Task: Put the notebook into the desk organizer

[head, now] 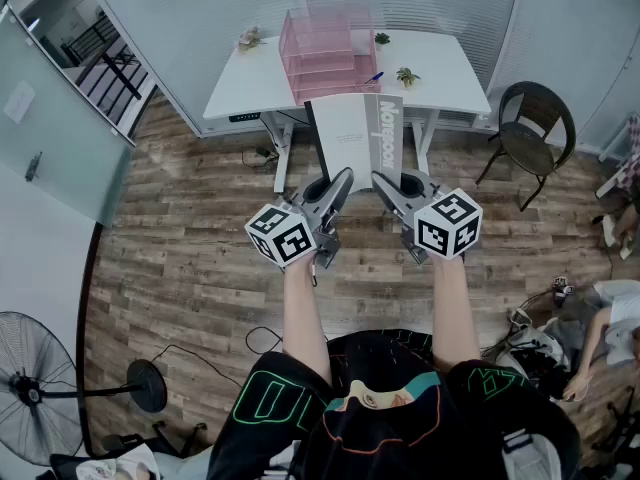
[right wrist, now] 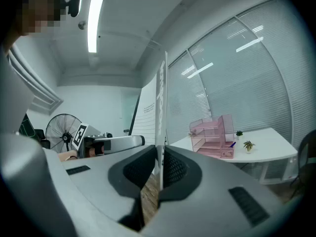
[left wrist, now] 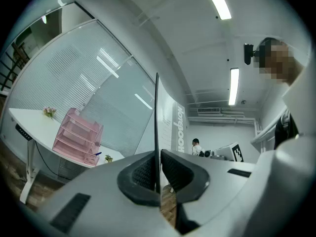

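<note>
I hold a white notebook (head: pixel 357 140) with a grey spine strip upright in the air, between me and the white desk (head: pixel 440 73). My left gripper (head: pixel 337 180) is shut on its left lower edge and my right gripper (head: pixel 383 182) is shut on its right lower edge. In the left gripper view the notebook (left wrist: pixel 157 127) stands edge-on between the pads; the right gripper view shows the notebook (right wrist: pixel 161 112) the same way. The pink tiered desk organizer (head: pixel 328 53) stands on the desk beyond the notebook, also visible as the organizer (left wrist: pixel 77 137) and the organizer (right wrist: pixel 213 136).
Small potted plants (head: pixel 406 75) and a blue pen (head: pixel 373 78) lie on the desk by the organizer. A round chair (head: pixel 531 128) stands right of the desk, a floor fan (head: pixel 40 393) at lower left. A person sits at the right edge (head: pixel 610 328). Cables cross the wooden floor.
</note>
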Demonstrator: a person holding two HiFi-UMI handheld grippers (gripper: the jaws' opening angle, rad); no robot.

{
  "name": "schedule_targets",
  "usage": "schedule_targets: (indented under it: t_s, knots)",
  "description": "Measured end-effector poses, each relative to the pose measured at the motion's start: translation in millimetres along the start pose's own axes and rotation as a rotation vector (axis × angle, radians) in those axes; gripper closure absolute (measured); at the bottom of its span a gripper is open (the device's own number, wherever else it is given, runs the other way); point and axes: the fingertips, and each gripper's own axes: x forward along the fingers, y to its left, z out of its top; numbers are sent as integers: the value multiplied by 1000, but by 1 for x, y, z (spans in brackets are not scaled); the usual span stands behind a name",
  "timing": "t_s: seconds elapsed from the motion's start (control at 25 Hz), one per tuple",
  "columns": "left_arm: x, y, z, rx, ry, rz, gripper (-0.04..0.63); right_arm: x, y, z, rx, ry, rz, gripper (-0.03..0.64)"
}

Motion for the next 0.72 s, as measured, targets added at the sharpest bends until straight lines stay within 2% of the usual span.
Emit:
schedule_targets:
  t_s: [0.72]
  knots:
    - [11, 7, 0, -8, -10, 26, 584, 5, -15, 1, 14, -7, -1, 588]
